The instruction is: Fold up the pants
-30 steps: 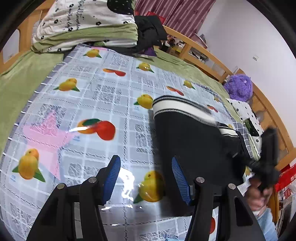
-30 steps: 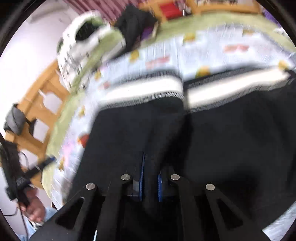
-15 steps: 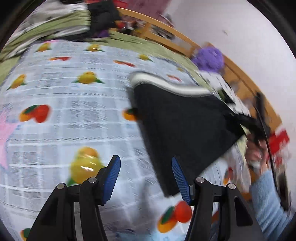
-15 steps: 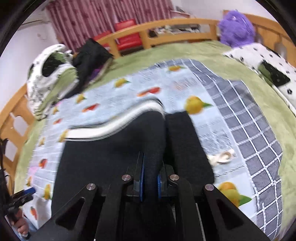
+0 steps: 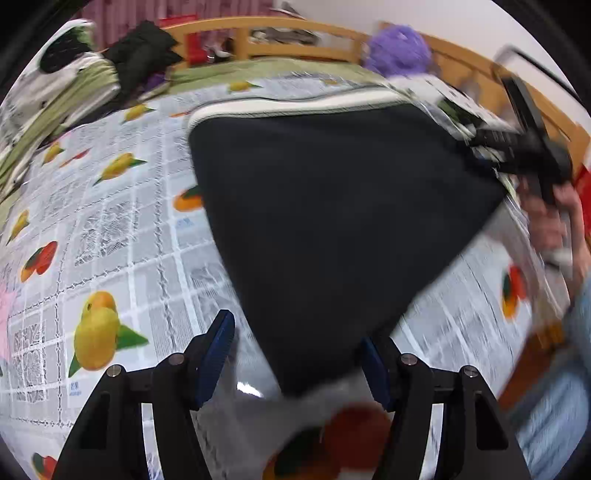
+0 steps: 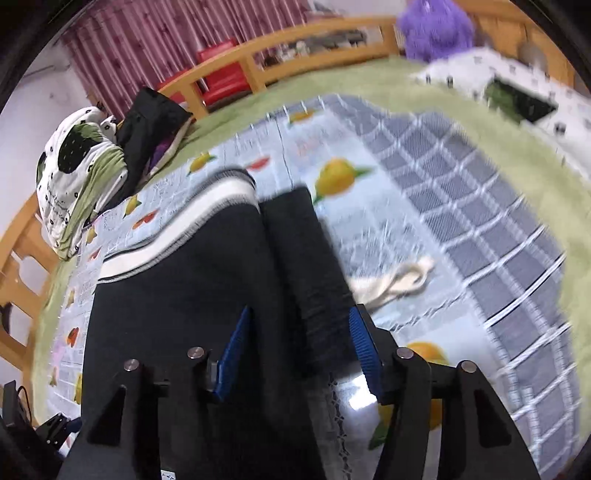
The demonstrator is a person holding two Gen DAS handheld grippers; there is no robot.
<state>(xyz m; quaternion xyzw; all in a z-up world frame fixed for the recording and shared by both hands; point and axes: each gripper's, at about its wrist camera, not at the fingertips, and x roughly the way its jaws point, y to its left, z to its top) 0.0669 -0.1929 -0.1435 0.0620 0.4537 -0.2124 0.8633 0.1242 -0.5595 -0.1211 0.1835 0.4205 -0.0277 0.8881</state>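
Here the right hand-held gripper [image 6: 299, 354] had just been opening; its spread jaws stood to either side of a dark fold of the pants [image 6: 177, 295] without pinching it, probably a release after laying that fold down. The left hand-held gripper [image 5: 295, 362] hung spread too, over the pants' near corner, seemingly lining up a grab. The pants lay flat on the fruit-print cloth [image 5: 110, 229] covering the bed [image 6: 424, 92], waistband [image 5: 295, 105] at the far end. A pale cord [image 6: 395, 280] lay just beside them. Blur hid whether either pad brushed the fabric; beyond, a purple toy [image 6: 436, 29] smeared.
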